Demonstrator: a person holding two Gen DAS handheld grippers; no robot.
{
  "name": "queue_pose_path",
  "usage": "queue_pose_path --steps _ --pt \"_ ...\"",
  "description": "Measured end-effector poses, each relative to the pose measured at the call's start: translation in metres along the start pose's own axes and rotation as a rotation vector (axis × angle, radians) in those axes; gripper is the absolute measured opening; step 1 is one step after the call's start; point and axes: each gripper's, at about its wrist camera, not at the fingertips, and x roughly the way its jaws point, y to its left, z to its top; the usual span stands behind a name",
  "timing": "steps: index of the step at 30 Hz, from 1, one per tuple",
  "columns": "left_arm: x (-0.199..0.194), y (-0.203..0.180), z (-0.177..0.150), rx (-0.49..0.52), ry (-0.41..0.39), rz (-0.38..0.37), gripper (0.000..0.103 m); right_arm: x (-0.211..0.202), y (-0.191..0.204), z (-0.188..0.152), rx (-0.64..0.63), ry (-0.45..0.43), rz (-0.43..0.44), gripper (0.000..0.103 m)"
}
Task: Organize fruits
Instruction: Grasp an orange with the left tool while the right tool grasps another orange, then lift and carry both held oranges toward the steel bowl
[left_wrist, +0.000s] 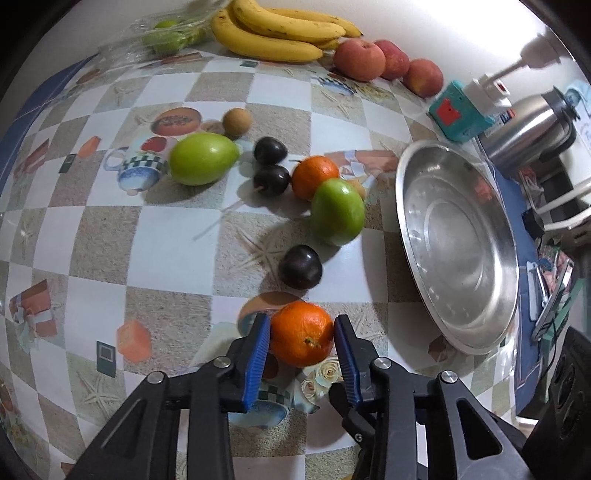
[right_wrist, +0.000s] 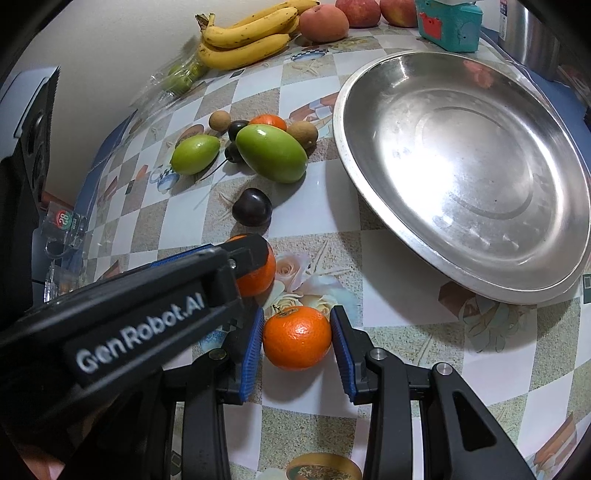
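My left gripper (left_wrist: 302, 334) is shut on an orange mandarin (left_wrist: 302, 333) just above the table; it also shows in the right wrist view (right_wrist: 255, 273). My right gripper (right_wrist: 297, 338) is shut on a second mandarin (right_wrist: 296, 338), to the right of the left gripper. A third mandarin (left_wrist: 315, 177), two green fruits (left_wrist: 202, 158) (left_wrist: 338, 211), dark plums (left_wrist: 300, 266) and small brown fruits (left_wrist: 237, 122) lie on the table. An empty steel bowl (left_wrist: 458, 243) (right_wrist: 465, 166) stands to the right.
Bananas (left_wrist: 273, 31), apples (left_wrist: 388, 61) and a bag of green fruit (left_wrist: 162, 35) lie at the table's back edge. A teal box (left_wrist: 458, 110), a steel kettle (left_wrist: 532, 125) and clutter stand at the back right. A checked tablecloth covers the table.
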Motion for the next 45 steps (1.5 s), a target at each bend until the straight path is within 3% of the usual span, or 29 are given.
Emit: queue_pose_path --steps 5,10,15,23,31,32,35,39,45 --pt "-0.019 0.013 0.003 -0.052 -0.06 -0.007 0.038 -0.008 -0.001 0.001 0.01 -0.027 0.005 0.038" --pt "-0.044 0.022 0.008 -0.085 -0.164 0.019 0.038 -0.027 -0.003 0.005 0.03 -0.102 0.005 0.038" --pt "-0.051 0.022 0.015 -0.091 -0.21 0.019 0.033 -0.046 -0.01 0.018 0.089 -0.175 -0.005 0.038" --pt "-0.036 0.02 0.031 -0.069 -0.187 0.059 0.033 -0.061 -0.038 0.046 0.216 -0.228 -0.044 0.038" --pt "-0.032 0.049 0.034 -0.147 -0.171 0.084 0.034 -0.055 -0.034 0.057 0.223 -0.205 -0.061 0.038" --pt "-0.031 0.051 0.034 -0.155 -0.171 0.082 0.037 -0.055 -0.03 0.059 0.223 -0.207 -0.059 0.038" --pt "-0.023 0.057 0.039 -0.178 -0.166 0.067 0.059 -0.056 -0.023 0.062 0.224 -0.215 -0.051 0.038" --pt "-0.017 0.054 0.047 -0.164 -0.156 0.061 0.06 -0.052 -0.01 0.067 0.199 -0.209 -0.039 0.038" --pt "0.005 0.043 0.055 -0.119 -0.106 0.121 0.06 -0.047 -0.006 0.073 0.182 -0.205 -0.065 0.038"
